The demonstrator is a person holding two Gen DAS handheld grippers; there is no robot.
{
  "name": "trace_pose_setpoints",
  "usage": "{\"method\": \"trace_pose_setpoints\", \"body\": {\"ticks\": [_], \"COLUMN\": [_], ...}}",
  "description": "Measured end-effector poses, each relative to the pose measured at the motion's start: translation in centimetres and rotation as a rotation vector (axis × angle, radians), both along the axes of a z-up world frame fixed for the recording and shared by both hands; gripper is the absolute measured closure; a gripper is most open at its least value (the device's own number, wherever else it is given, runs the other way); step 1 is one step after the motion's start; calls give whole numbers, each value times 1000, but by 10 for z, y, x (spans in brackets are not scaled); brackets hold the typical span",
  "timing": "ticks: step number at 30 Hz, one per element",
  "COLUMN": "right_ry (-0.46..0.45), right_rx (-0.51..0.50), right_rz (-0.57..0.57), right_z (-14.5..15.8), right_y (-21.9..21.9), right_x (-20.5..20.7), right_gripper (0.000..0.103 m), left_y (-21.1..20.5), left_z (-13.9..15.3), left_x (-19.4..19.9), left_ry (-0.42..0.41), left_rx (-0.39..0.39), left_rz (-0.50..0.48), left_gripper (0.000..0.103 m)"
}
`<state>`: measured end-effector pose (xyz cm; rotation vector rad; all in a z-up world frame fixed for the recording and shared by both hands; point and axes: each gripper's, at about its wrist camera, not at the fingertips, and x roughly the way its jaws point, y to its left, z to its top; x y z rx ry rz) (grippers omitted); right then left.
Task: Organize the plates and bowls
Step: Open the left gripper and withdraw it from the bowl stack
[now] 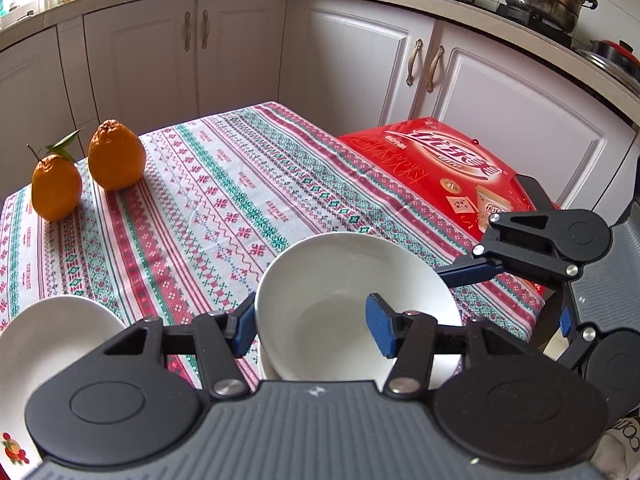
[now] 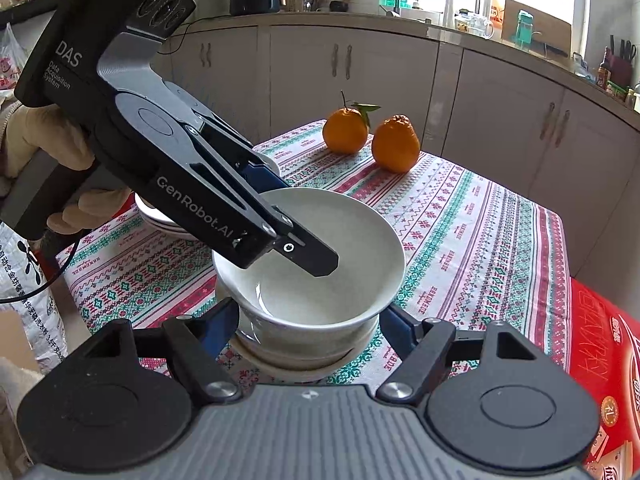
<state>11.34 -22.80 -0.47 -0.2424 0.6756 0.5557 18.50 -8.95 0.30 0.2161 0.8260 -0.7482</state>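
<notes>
A white bowl sits tilted on top of a stack of white bowls on the patterned tablecloth. My left gripper straddles the bowl's near rim, one finger outside and one inside; the jaws look wide, and I cannot tell whether they pinch the rim. It also shows in the right wrist view, reaching into the bowl. My right gripper is open, its fingers on either side of the bowl stack's base without touching it. A stack of white plates lies to the left.
Two oranges stand at the far side of the table. A red box lies beside the table's right edge. Kitchen cabinets run behind.
</notes>
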Motion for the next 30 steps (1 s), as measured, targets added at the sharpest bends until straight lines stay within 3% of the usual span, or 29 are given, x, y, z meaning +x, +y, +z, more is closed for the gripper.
{"method": "trace_pose_setpoints", "body": {"ticks": [16,19,23,26,30], "right_ry": [33,37,14,-1,-13], "right_rx": [44,50,63,76,45], "right_rz": [7,12,22,31,40], "right_z": [-5,-5,-2,3,2], "right_y": [-4,-4,-5,-7,-6], "right_x": [2,2,-2,-5,-9], "right_gripper": [22,21,9,2,0], "left_y": [1,1,6,9,16], "left_z": [-9,-9,-6,1,13], "left_x": [1,1,0,-5,-15], "left_ry": [19,20,13,-20,-67], "left_rx": [1,0,-30,-41,-55], "left_rz": [9,10,13,17,15], "left_gripper": [47,40,32,24,17]}}
